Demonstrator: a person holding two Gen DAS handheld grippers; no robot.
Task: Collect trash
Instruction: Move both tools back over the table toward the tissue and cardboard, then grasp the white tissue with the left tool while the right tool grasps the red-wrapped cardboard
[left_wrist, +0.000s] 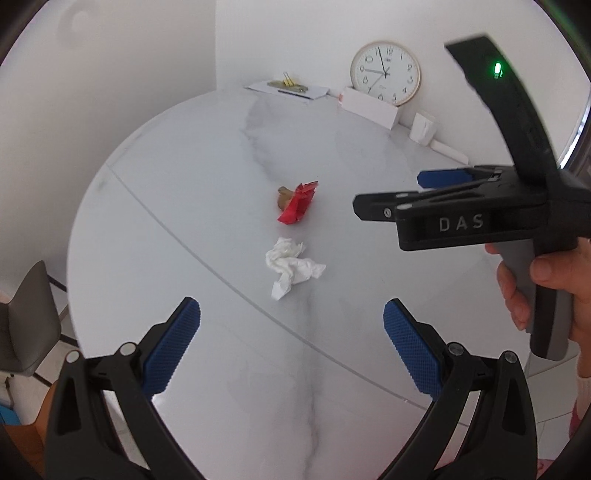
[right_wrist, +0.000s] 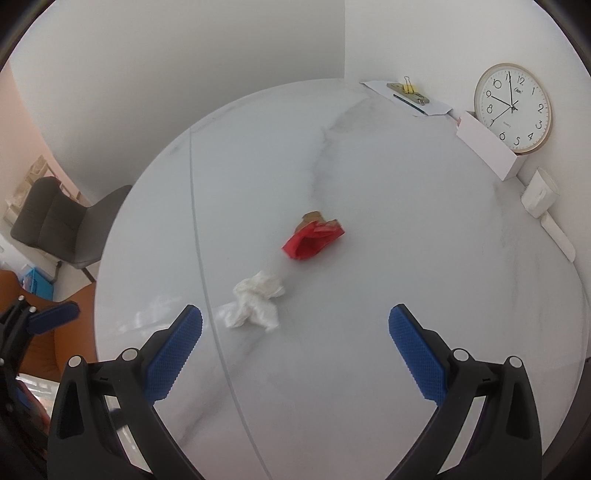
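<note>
A crumpled white tissue (left_wrist: 291, 267) (right_wrist: 258, 299) lies on the round white marble table (left_wrist: 184, 203) (right_wrist: 388, 177). Just beyond it sits a crumpled red wrapper (left_wrist: 297, 206) (right_wrist: 312, 240) with a brown scrap (left_wrist: 283, 195) (right_wrist: 314, 218) against its far side. My left gripper (left_wrist: 291, 302) hovers open above the table, just short of the tissue, holding nothing. My right gripper (right_wrist: 295, 309) (left_wrist: 388, 192) is also open and empty, to the right of the trash, with a hand (left_wrist: 532, 280) on its grip. In the right wrist view, one blue pad (right_wrist: 55, 314) of the left gripper shows at the left edge.
A wall clock (left_wrist: 385, 72) (right_wrist: 513, 107), a white box (left_wrist: 369, 105) (right_wrist: 487, 147), papers with a yellow binder clip (left_wrist: 288, 88) (right_wrist: 406, 94) and a small white device (left_wrist: 423, 127) (right_wrist: 539, 194) line the table's far edge. A grey chair (left_wrist: 26, 321) (right_wrist: 59, 221) stands to the left.
</note>
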